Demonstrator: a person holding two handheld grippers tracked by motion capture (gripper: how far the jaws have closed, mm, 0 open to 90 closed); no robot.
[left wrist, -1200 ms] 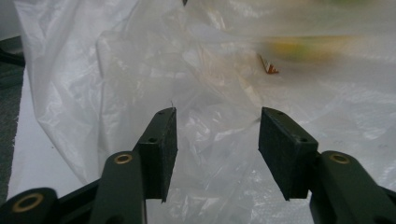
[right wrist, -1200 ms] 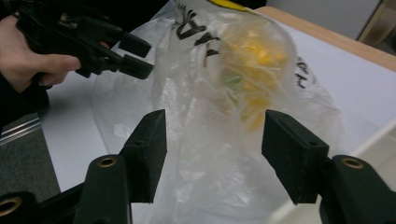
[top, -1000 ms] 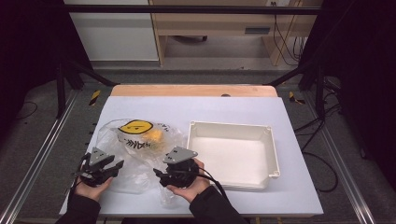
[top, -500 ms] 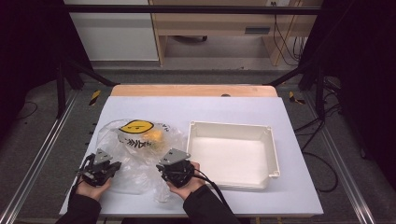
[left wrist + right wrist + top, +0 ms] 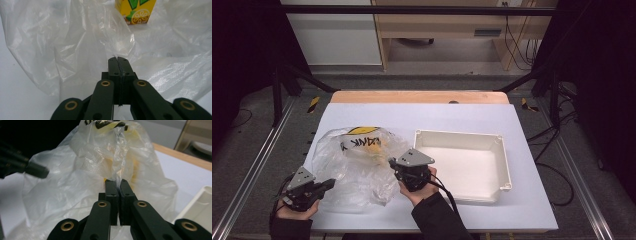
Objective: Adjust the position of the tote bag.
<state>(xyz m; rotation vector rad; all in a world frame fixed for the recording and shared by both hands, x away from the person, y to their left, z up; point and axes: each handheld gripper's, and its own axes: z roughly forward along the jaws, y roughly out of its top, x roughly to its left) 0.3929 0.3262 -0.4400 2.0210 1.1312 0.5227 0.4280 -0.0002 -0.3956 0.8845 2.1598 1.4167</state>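
Both tongs are clamped on the clear plastic bag: the left tongs at its near left edge, the right tongs at its right side. A yellow carton is seen inside the bag, which is spread on the bench beside the white tray.

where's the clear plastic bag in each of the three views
High view: the plastic bag lies left of centre on the table, between the two grippers and left of the white tray.
Left gripper view: it spreads across the upper picture, its film pinched at the jaw tips.
Right gripper view: it rises from the jaw tips up through the centre.
Shared landmark: the yellow carton inside the bag, a yellow patch in the high view.
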